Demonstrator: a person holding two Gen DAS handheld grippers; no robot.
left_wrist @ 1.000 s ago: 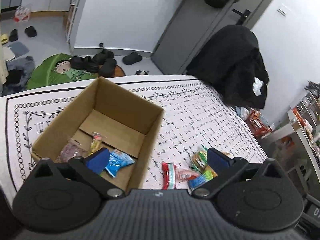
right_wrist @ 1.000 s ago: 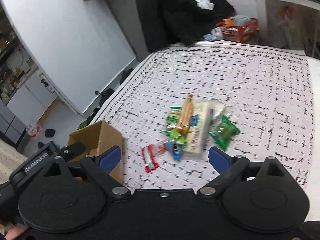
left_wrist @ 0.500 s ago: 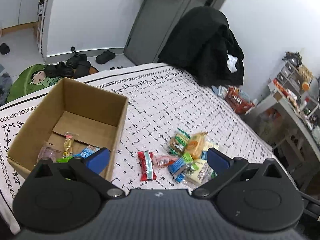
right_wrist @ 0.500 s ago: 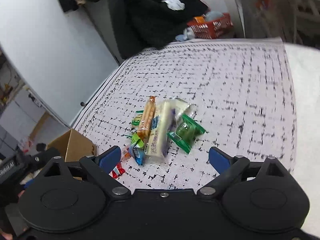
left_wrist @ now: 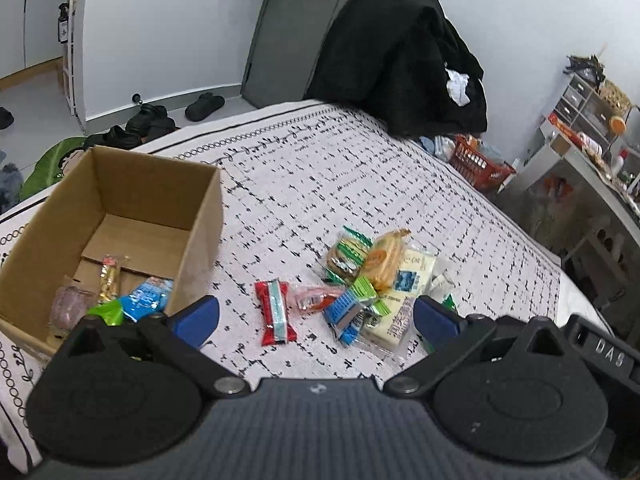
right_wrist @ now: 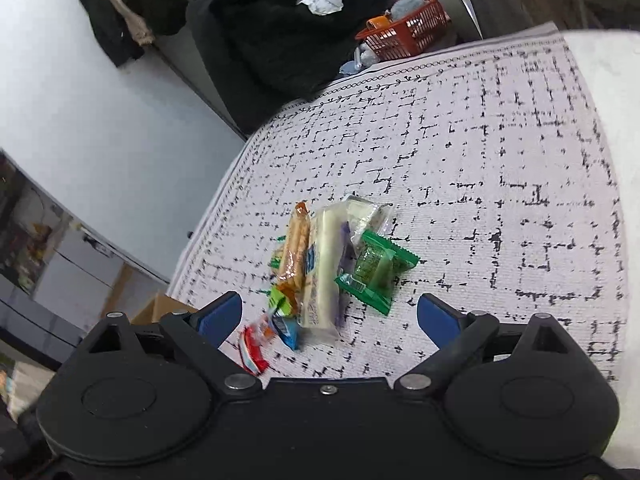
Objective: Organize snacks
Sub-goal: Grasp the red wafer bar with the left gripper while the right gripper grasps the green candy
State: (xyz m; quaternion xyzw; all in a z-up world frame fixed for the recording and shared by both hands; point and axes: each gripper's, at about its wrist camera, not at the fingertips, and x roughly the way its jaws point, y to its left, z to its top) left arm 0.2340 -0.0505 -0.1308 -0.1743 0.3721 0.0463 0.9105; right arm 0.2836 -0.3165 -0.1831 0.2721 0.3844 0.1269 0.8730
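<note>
Left gripper (left_wrist: 316, 322) open, snacks (left_wrist: 368, 276) just ahead

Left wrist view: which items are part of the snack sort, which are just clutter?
Job:
cardboard box, some snacks already in it
red snack packet
snack pile on the patterned cloth
left tongs, open, nothing held

Clutter:
black coat
shoes on the floor
orange basket

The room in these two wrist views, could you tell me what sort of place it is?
Most likely a lived-in home, perhaps an entryway room: shoes lie by a grey door, and black clothes are heaped behind the cloth-covered table.
</note>
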